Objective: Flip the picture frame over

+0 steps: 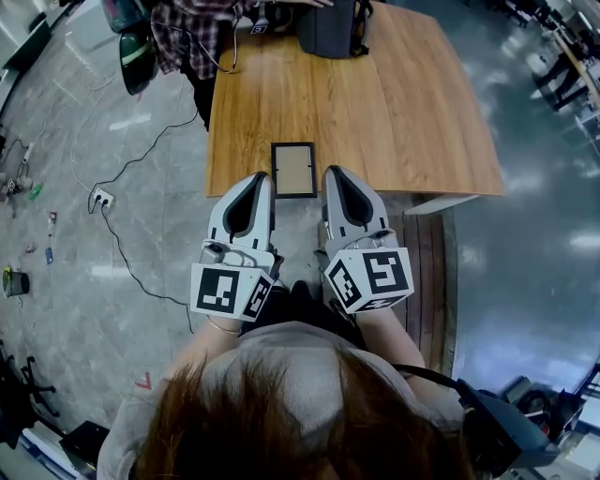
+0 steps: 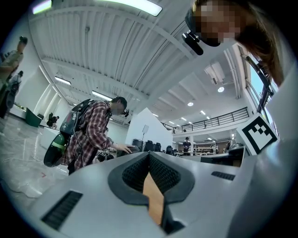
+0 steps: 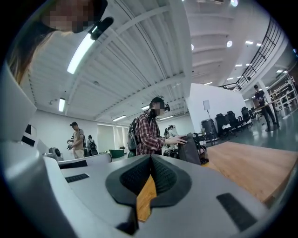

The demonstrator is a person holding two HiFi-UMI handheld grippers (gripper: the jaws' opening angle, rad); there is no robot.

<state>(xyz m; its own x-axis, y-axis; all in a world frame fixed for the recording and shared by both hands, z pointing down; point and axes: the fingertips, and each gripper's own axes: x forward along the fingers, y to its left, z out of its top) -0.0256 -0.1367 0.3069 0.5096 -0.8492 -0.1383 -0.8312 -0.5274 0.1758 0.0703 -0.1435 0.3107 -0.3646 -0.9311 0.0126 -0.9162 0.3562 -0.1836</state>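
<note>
A small black picture frame point(image 1: 293, 169) with a tan panel lies flat on the wooden table point(image 1: 394, 112), close to its near edge. My left gripper point(image 1: 262, 177) hovers just left of the frame at the table's edge. Just right of the frame sits my right gripper point(image 1: 335, 172). Both point away from me, about level, and neither touches the frame. In the left gripper view the left gripper point(image 2: 149, 156) has its jaws met at the tip with nothing between them. The right gripper point(image 3: 150, 158) looks the same in its own view. The frame is hidden in both gripper views.
A person in a plaid shirt point(image 1: 192, 33) stands at the table's far left corner, a hand on a dark bag point(image 1: 328, 28). A cable and a power strip point(image 1: 101, 198) lie on the floor to the left. A slatted wooden bench point(image 1: 427, 272) stands at my right.
</note>
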